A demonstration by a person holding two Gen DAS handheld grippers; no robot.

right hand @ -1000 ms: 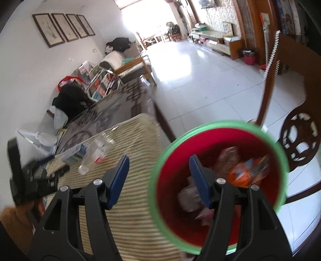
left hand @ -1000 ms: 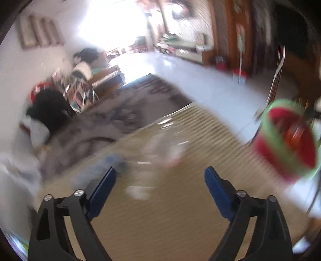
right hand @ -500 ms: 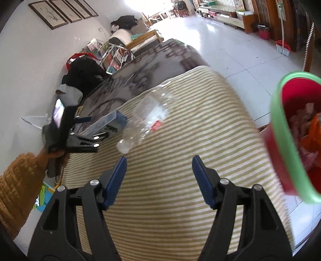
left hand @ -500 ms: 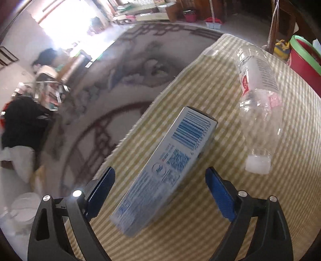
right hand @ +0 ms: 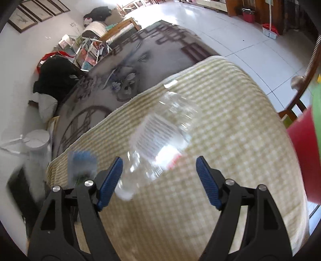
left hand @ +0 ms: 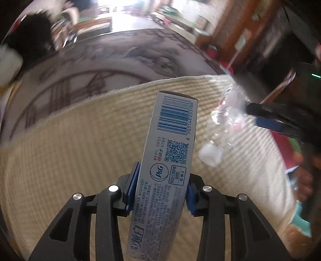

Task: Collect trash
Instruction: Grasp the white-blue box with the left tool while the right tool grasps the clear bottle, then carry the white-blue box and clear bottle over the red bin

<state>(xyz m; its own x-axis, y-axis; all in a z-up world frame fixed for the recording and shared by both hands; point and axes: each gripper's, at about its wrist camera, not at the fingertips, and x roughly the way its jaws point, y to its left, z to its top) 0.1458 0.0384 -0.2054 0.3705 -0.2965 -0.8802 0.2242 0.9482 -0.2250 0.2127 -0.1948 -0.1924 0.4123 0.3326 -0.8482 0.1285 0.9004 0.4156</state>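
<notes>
A checked tablecloth (right hand: pixel 230 112) fills the ground under both sets of jaws. The red bin (right hand: pixel 303 148), cut off by the frame edge, stands well right of the right gripper (right hand: pixel 159 180), whose jaws are spread wide around the blurred clear bottle (right hand: pixel 160 138), not touching it. The left gripper (left hand: pixel 160 188) is clamped on a grey carton (left hand: pixel 170 160), its near end running out of frame.

A home's living room. Around the checked tablecloth (right hand: pixel 230 124) lie a patterned rug (right hand: pixel 140 52) and white floor tiles (right hand: pixel 230 34). Framed pictures (right hand: pixel 38 12) hang on the wall beyond the rug.
</notes>
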